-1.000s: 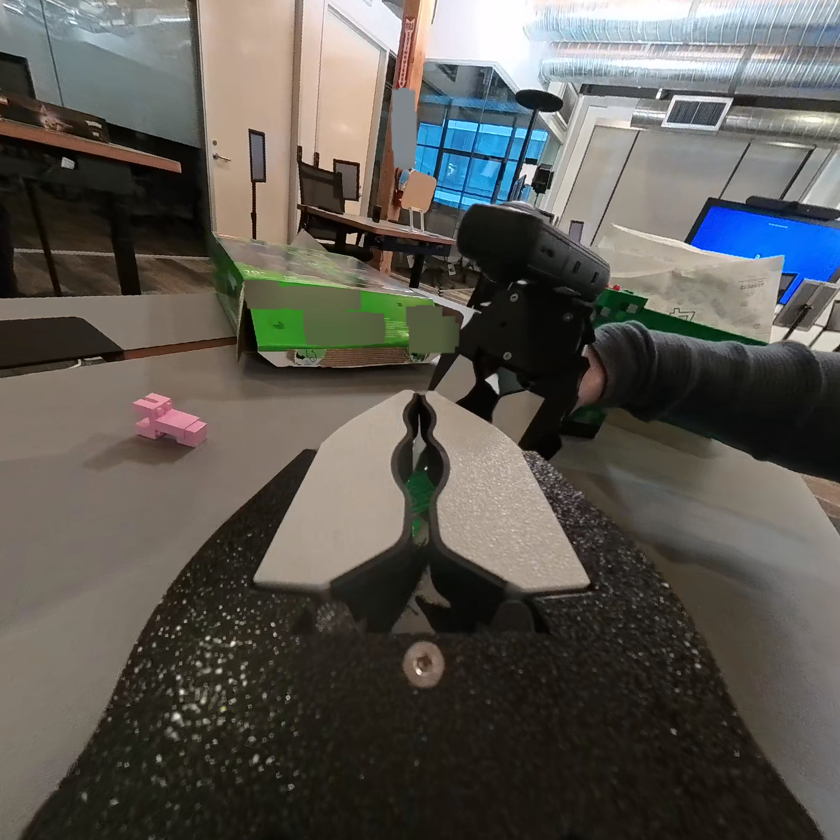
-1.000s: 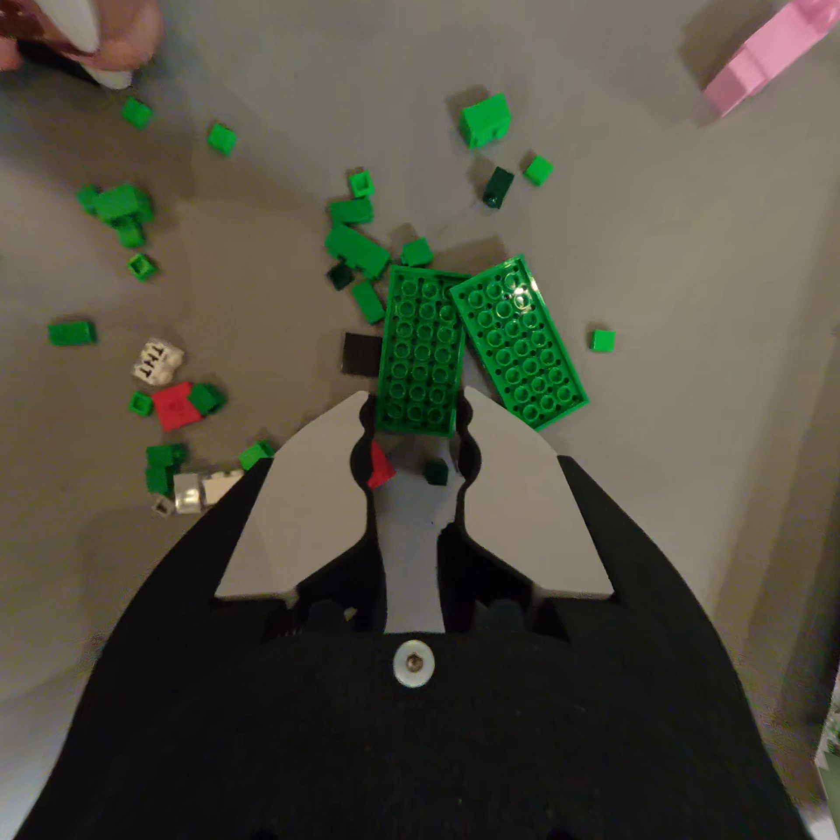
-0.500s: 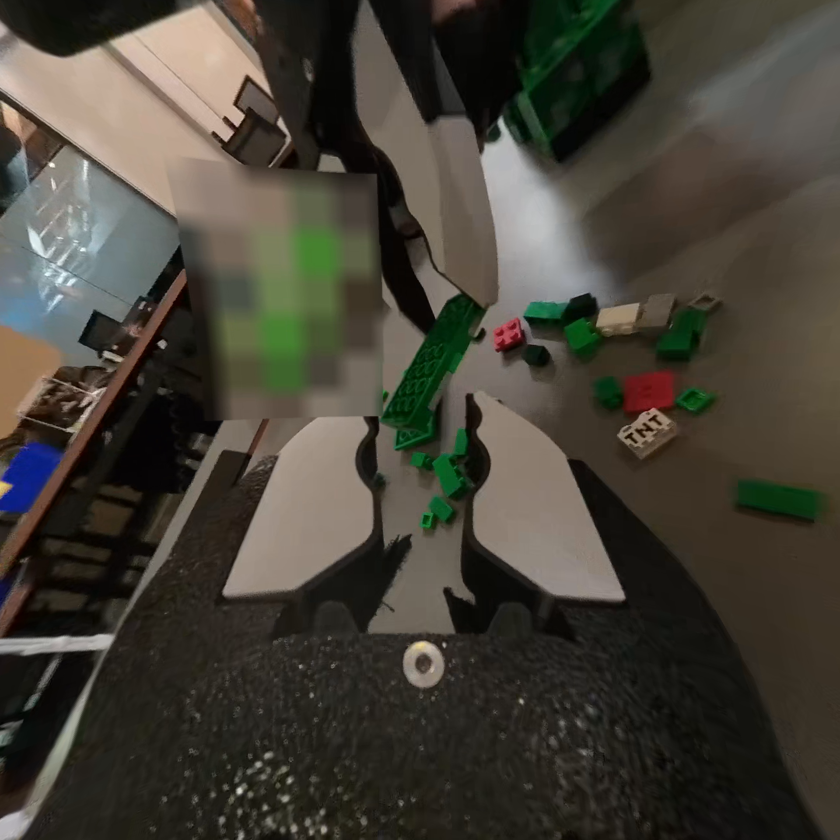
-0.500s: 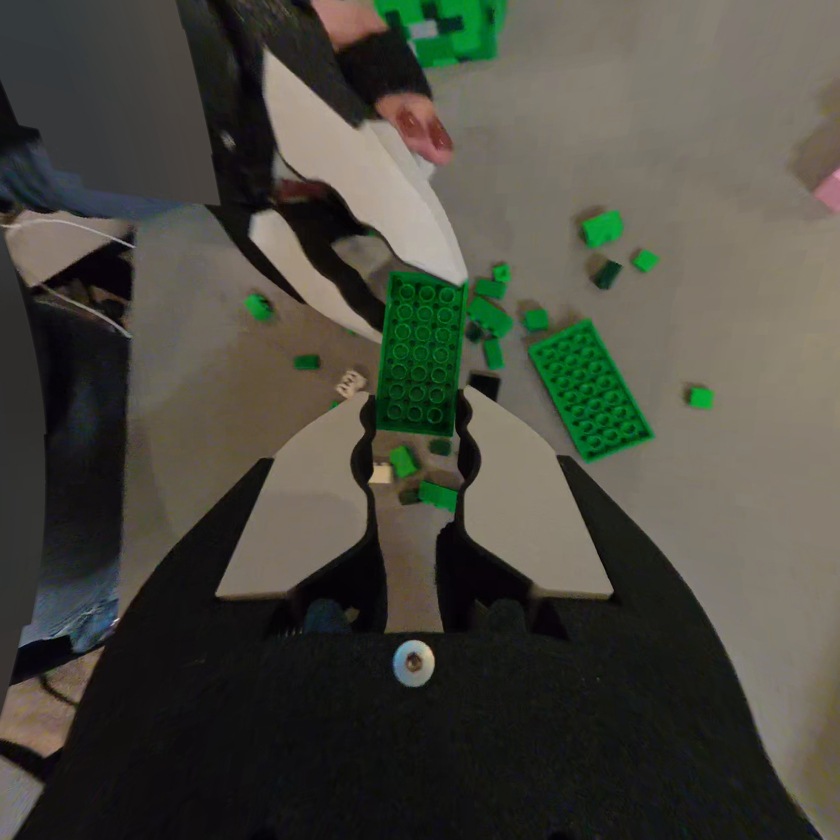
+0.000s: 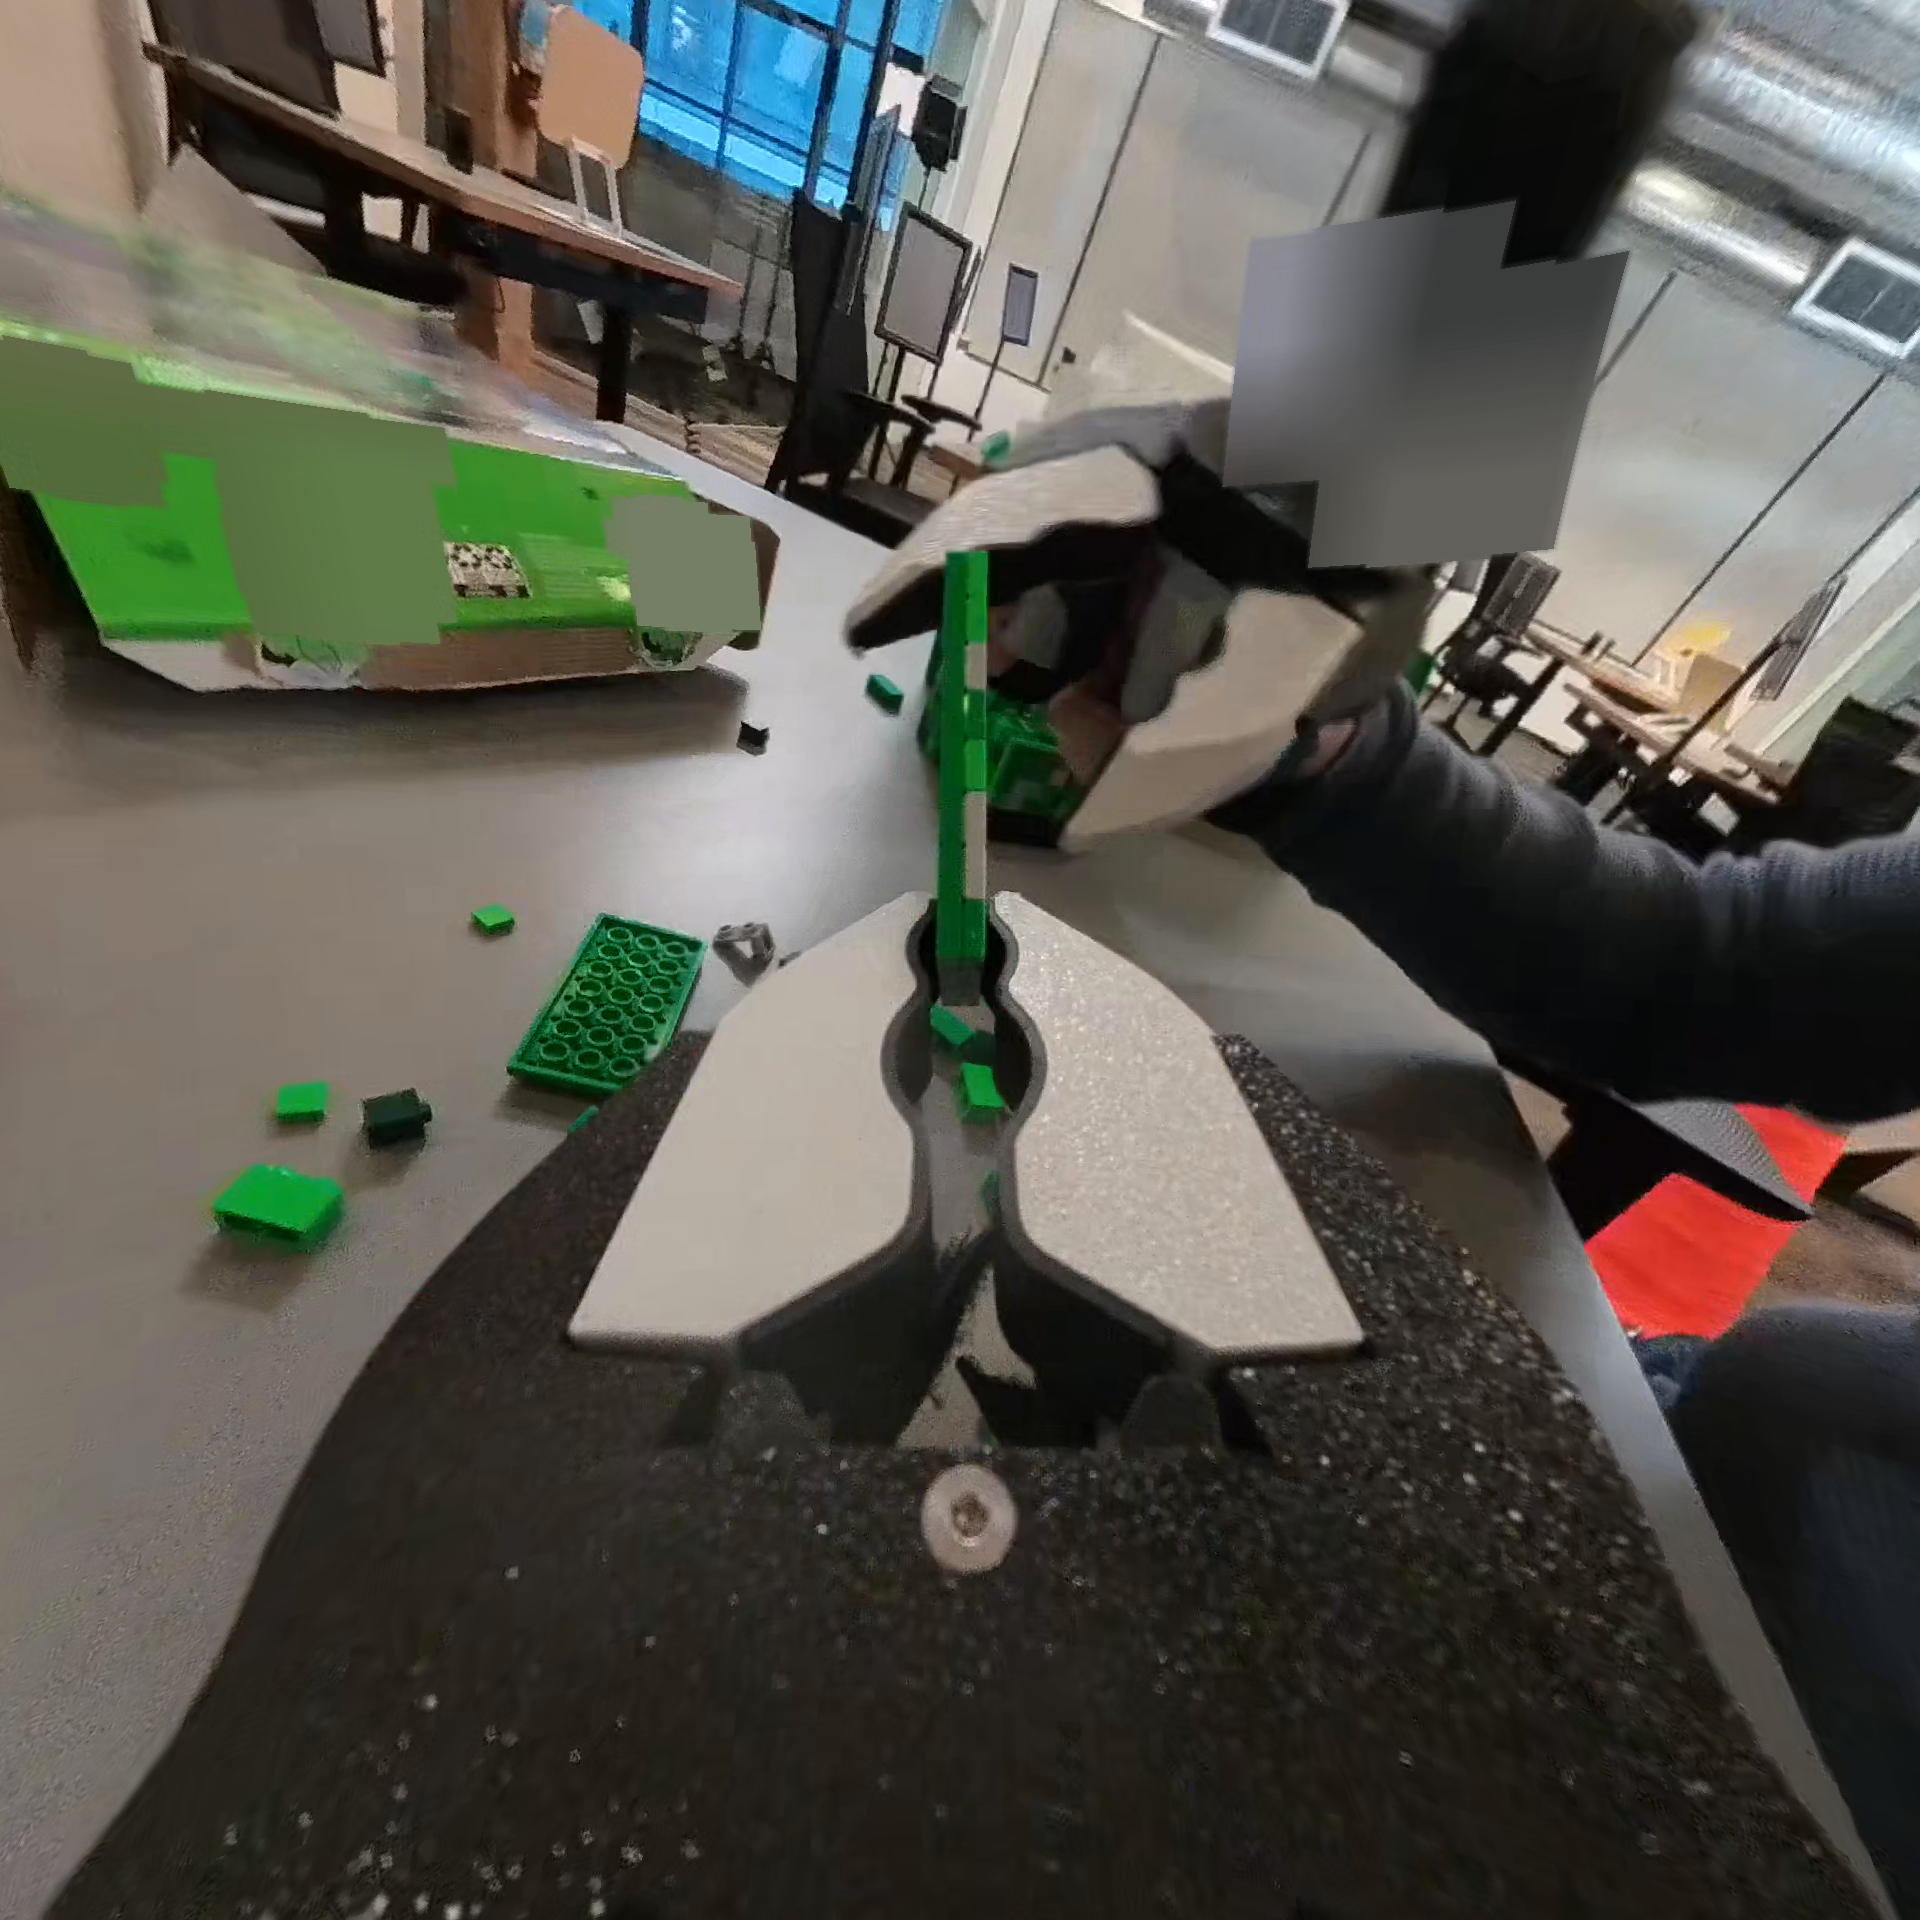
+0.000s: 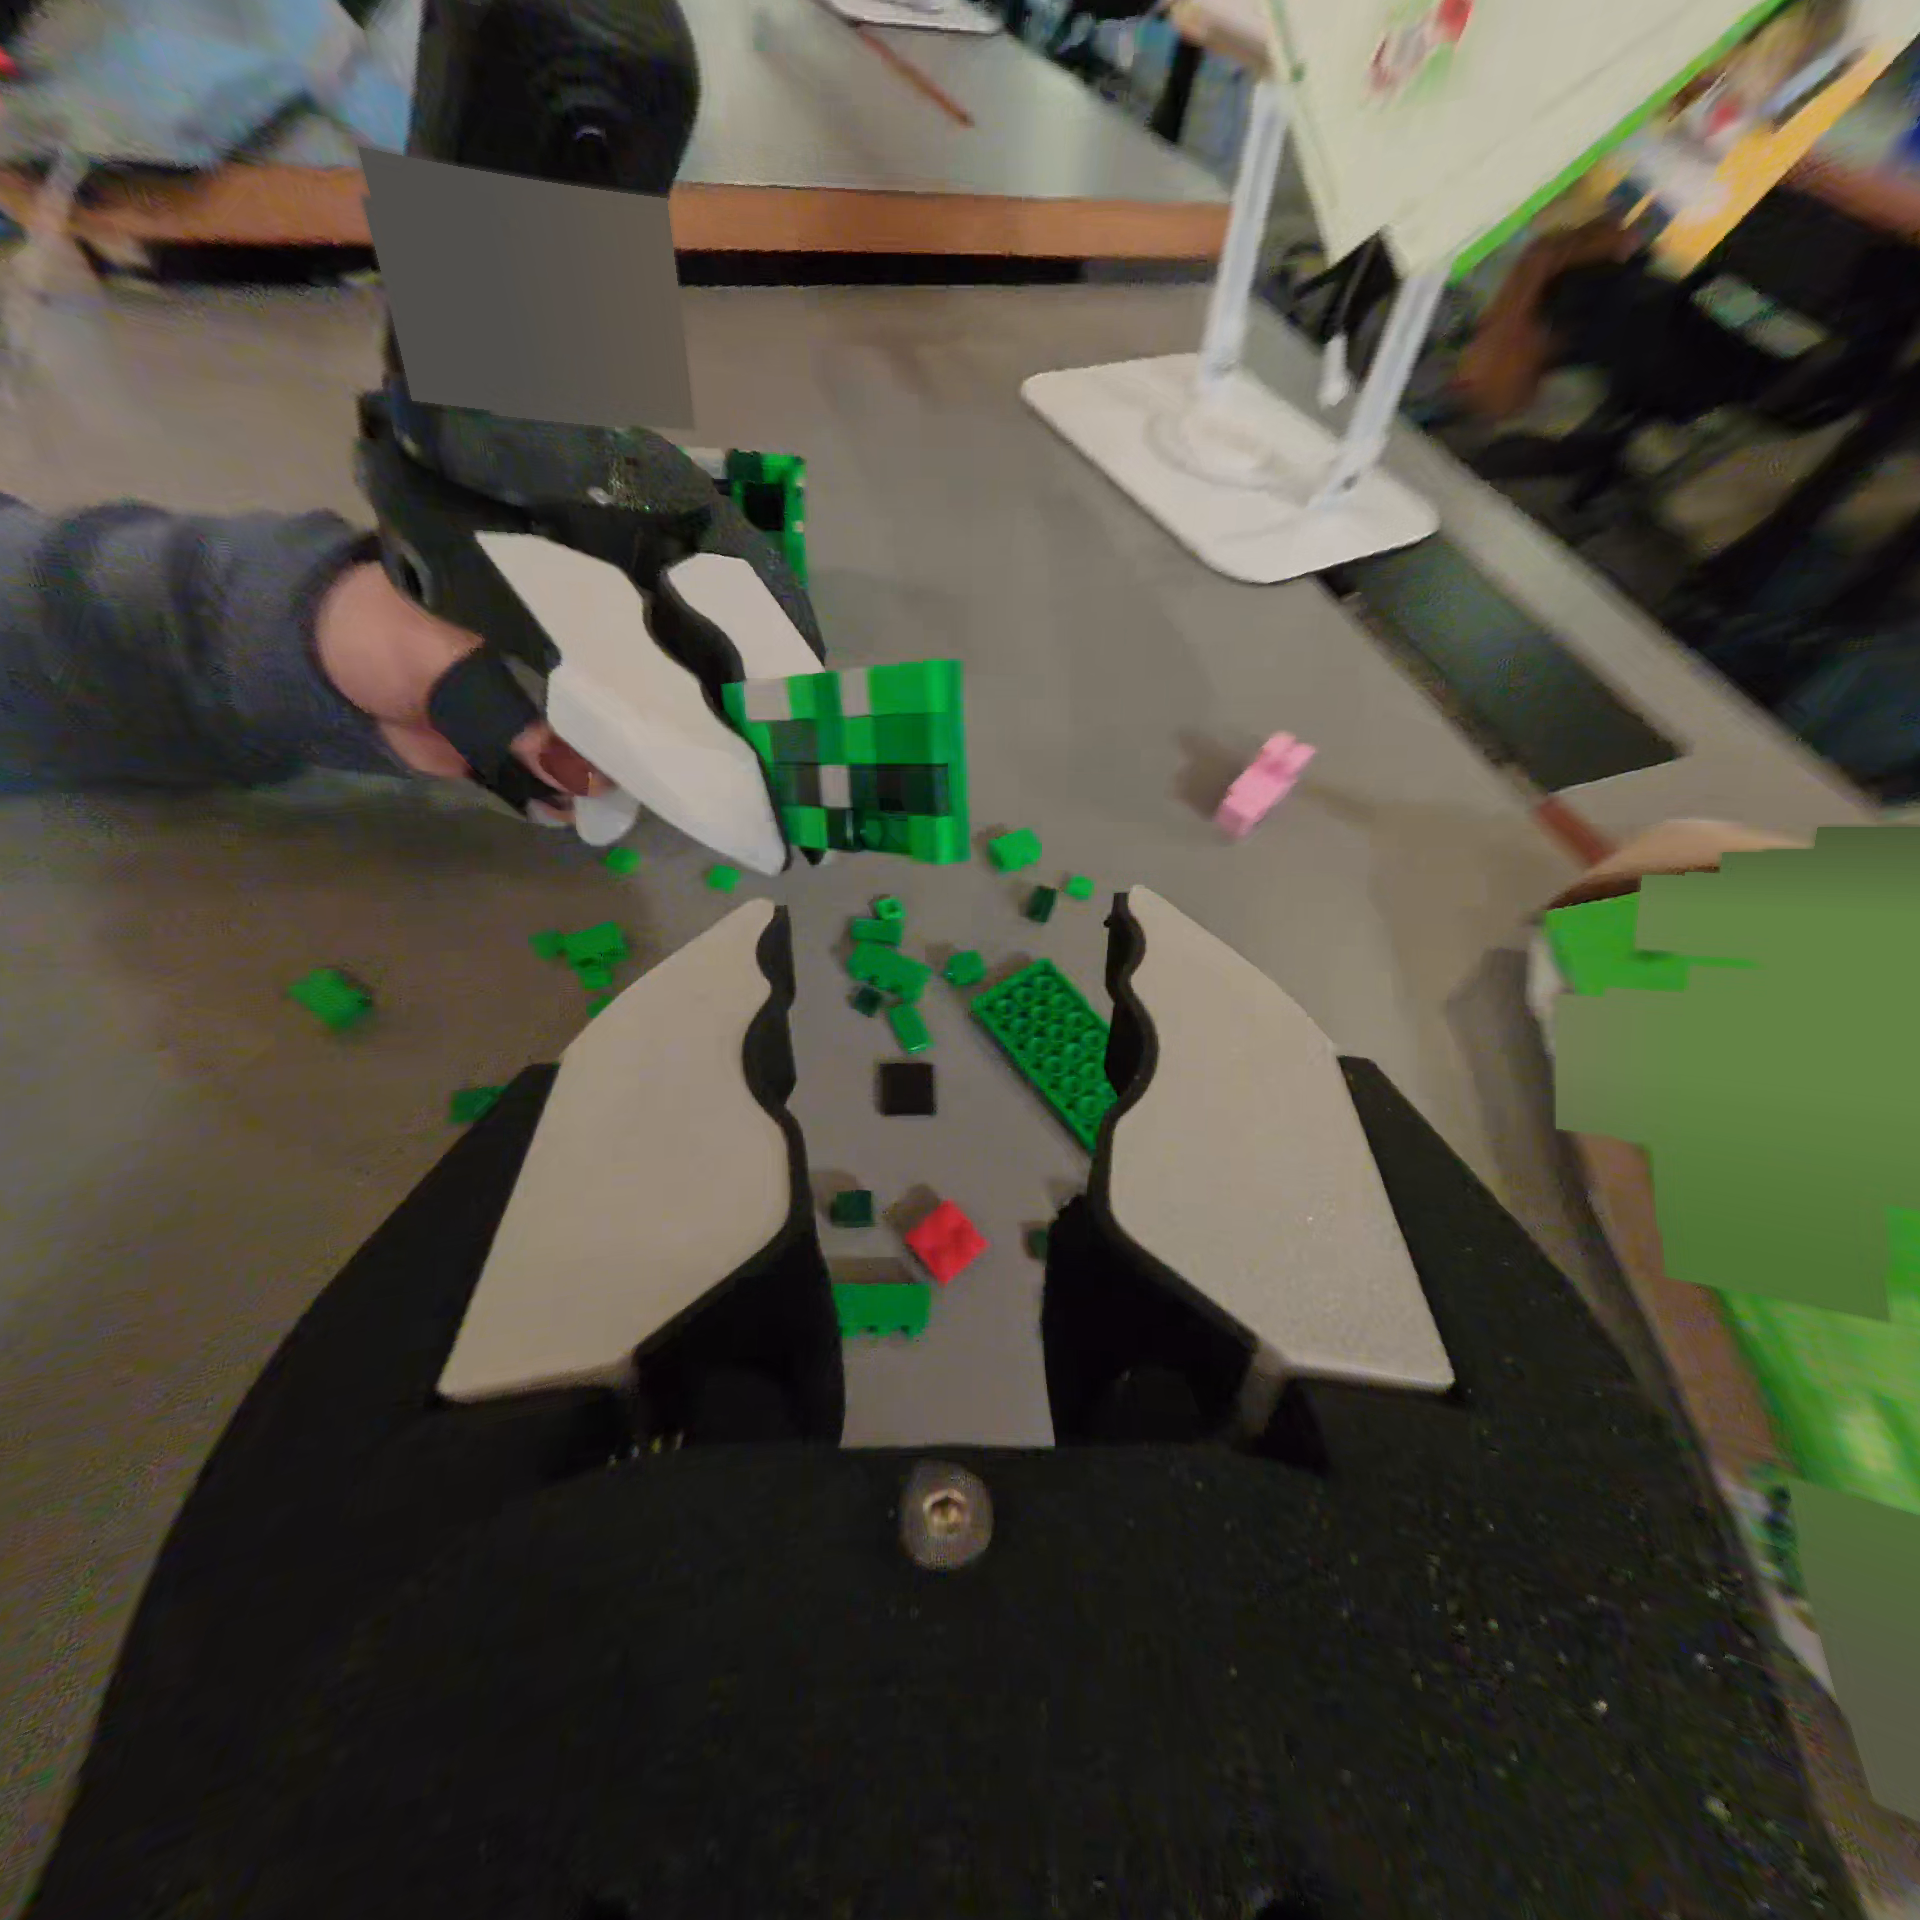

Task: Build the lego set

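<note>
Above the grey table (image 5: 260,831), a flat green studded lego plate tiled in green, grey and black (image 6: 868,764) is held on edge by the left gripper (image 5: 961,951), its fingers clamped on the plate's lower end.

Just beyond the plate, the right gripper (image 6: 943,914) stands spread wide, holding nothing. Under the plate lie a second bare green studded plate (image 5: 608,1003), scattered small green bricks (image 6: 883,961) and a red brick (image 6: 943,1238). Farther from the plate sit a pink brick figure (image 6: 1262,784) and a green cardboard box (image 5: 343,540).
</note>
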{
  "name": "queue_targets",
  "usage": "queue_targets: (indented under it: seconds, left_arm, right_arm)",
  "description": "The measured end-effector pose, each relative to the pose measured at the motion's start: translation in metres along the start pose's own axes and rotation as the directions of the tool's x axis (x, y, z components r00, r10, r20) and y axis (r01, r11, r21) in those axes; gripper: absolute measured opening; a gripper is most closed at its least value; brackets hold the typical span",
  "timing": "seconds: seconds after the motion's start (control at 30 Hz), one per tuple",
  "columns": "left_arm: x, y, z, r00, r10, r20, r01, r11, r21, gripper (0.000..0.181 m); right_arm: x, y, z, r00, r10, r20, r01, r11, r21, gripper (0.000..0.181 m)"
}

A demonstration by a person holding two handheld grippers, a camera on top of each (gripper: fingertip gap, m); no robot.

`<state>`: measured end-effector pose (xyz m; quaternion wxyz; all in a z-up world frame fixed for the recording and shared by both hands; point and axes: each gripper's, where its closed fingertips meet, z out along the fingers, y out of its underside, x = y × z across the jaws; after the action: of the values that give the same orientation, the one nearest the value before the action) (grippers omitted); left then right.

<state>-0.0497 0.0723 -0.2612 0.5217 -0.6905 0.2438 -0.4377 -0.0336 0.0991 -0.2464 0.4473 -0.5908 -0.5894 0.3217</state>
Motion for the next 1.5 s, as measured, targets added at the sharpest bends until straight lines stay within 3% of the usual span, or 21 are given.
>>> queue_targets:
  seconds: [0.07, 0.13, 0.23, 0.3, 0.37, 0.6, 0.7, 0.83, 0.97, 1.07, 1.13, 1.2, 1.3, 1.5]
  left_arm:
    - [0.002, 0.003, 0.002, 0.999, -0.047, -0.014, 0.047, 0.999, -0.011, 0.005]
    - [0.004, 0.002, 0.005, 0.997, -0.069, -0.016, 0.069, 0.998, 0.004, 0.006]
    - [0.001, -0.002, 0.007, 0.999, 0.014, 0.052, -0.017, 0.998, 0.061, 0.005]
    - [0.003, -0.007, 0.007, 0.998, 0.027, 0.057, -0.033, 0.993, 0.115, 0.006]
    - [0.006, -0.011, 0.006, 0.999, 0.005, 0.038, -0.012, 0.987, 0.163, 0.006]
    - [0.008, -0.022, 0.002, 0.959, 0.205, 0.197, -0.247, 0.943, 0.223, 0.006]
    - [0.009, -0.021, 0.002, 0.911, 0.315, 0.266, -0.369, 0.911, 0.184, 0.006]
    - [0.006, -0.021, 0.002, 0.865, 0.379, 0.327, -0.440, 0.888, 0.133, 0.007]
    - [0.007, -0.027, -0.002, 0.731, 0.531, 0.428, -0.606, 0.794, 0.048, 0.029]
    - [0.009, -0.023, 0.001, 0.627, 0.627, 0.463, -0.684, 0.727, -0.058, 0.013]
    - [0.006, -0.027, -0.003, 0.582, 0.629, 0.516, -0.701, 0.709, -0.073, 0.009]
    - [0.006, -0.029, -0.006, 0.629, 0.591, 0.505, -0.663, 0.747, -0.049, 0.006]
    - [-0.003, -0.035, -0.015, 0.589, 0.559, 0.583, -0.656, 0.753, -0.059, 0.006]
    - [-0.001, -0.035, -0.013, 0.555, 0.585, 0.592, -0.674, 0.733, -0.091, 0.006]
  right_arm:
    - [-0.002, 0.000, -0.003, 0.990, -0.088, -0.106, 0.090, 0.996, 0.023, 0.056]
    - [-0.006, -0.001, -0.003, 0.987, -0.045, -0.156, 0.055, 0.997, 0.062, 0.055]
    - [-0.005, -0.010, 0.002, 0.955, 0.266, -0.130, -0.233, 0.947, 0.221, 0.064]
    - [-0.004, -0.021, 0.001, 0.883, 0.469, -0.030, -0.429, 0.829, 0.358, 0.065]
    - [-0.001, -0.026, 0.000, 0.822, 0.569, 0.014, -0.521, 0.743, 0.420, 0.065]
    - [-0.005, -0.048, 0.003, 0.810, 0.583, -0.061, -0.465, 0.703, 0.537, 0.051]
    - [-0.009, -0.054, 0.004, 0.820, 0.568, -0.069, -0.442, 0.705, 0.554, 0.039]
    - [-0.011, -0.053, 0.003, 0.854, 0.513, -0.086, -0.397, 0.751, 0.528, 0.038]
    - [-0.017, -0.050, 0.004, 0.907, 0.400, -0.135, -0.294, 0.828, 0.477, 0.038]
    - [-0.029, -0.051, 0.011, 0.938, 0.326, -0.117, -0.247, 0.867, 0.433, 0.037]
    - [-0.033, -0.053, 0.011, 0.949, 0.281, -0.144, -0.197, 0.882, 0.428, 0.037]
    - [-0.036, -0.055, 0.010, 0.948, 0.271, -0.166, -0.175, 0.881, 0.439, 0.037]
    - [-0.032, -0.057, 0.005, 0.925, 0.311, -0.218, -0.172, 0.855, 0.488, 0.042]
    - [-0.033, -0.056, 0.007, 0.904, 0.414, -0.111, -0.291, 0.783, 0.549, 0.040]
